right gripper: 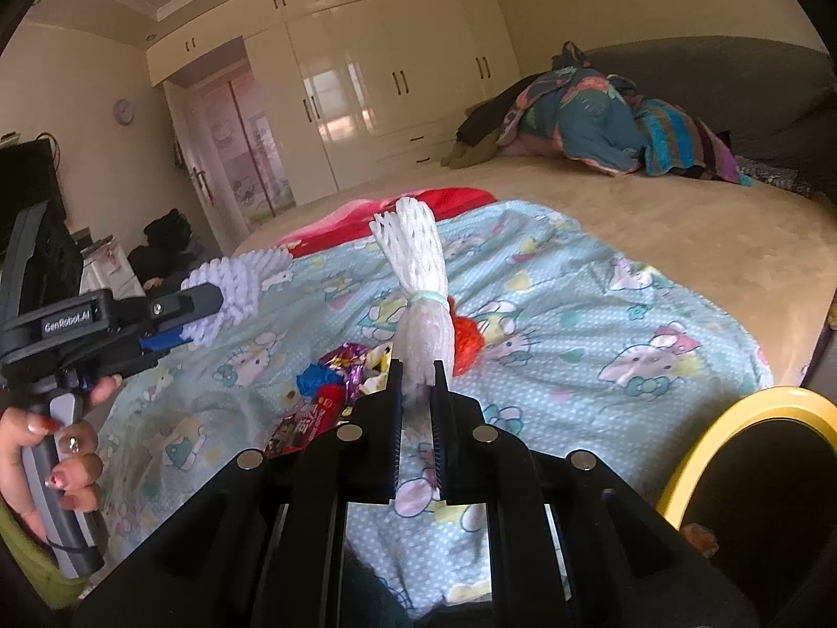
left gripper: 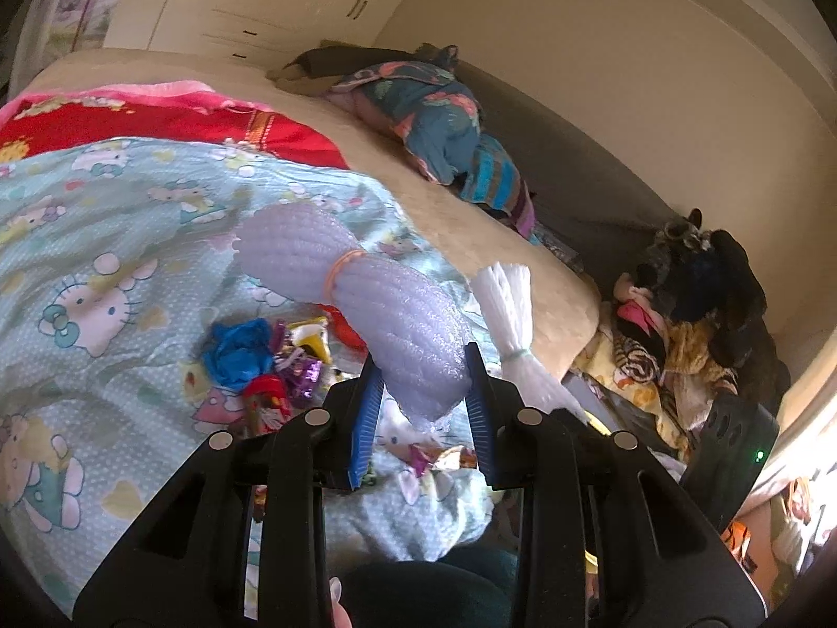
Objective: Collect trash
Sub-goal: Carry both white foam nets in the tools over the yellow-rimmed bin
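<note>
My left gripper [left gripper: 422, 392] is shut on one end of a lilac foam net bundle [left gripper: 366, 288] tied with an orange band, which it holds above the Hello Kitty quilt [left gripper: 104, 240]. My right gripper [right gripper: 418, 382] is shut on the lower end of a white foam net bundle [right gripper: 416, 256] tied with a green band, which stands upright. In the right wrist view the left gripper [right gripper: 201, 319] shows at the left with the lilac bundle [right gripper: 235, 282]. The white bundle [left gripper: 510, 303] also shows in the left wrist view. Loose wrappers [left gripper: 261, 361], blue, purple foil and red, lie on the quilt below.
A yellow-rimmed bin [right gripper: 696, 450] stands at the lower right. A person's hand [right gripper: 63, 450] grips the left handle. Heaped bedding [right gripper: 601, 120] lies at the bed's far side, and clothes [left gripper: 696, 314] are piled beside the bed. Wardrobes [right gripper: 366, 78] line the far wall.
</note>
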A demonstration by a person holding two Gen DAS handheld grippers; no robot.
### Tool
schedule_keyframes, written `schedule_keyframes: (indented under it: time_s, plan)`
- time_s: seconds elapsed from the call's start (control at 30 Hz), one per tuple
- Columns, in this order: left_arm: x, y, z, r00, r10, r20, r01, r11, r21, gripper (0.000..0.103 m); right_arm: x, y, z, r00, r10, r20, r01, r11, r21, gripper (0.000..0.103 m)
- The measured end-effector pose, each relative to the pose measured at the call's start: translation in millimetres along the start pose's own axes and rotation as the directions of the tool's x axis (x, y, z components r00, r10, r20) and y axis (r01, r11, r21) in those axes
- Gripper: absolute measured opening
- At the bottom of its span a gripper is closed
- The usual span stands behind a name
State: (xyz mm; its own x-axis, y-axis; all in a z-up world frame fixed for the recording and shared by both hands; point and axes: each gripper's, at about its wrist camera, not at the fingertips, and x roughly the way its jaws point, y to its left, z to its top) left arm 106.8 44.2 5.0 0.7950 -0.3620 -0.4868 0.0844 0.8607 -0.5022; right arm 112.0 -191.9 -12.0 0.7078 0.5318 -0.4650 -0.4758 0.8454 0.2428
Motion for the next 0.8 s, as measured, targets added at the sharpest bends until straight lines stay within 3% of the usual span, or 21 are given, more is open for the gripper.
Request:
schedule_keyframes:
  time_s: [0.8]
  plan:
    - [10.7, -74.2, -26.2, 0.991, -0.117, -0.064, 0.126, 0.977, 0.174, 0.024, -61.6, -51.9, 2.3, 0.981, -0.168, 0.094, 0.159, 0.982, 0.098, 0.010]
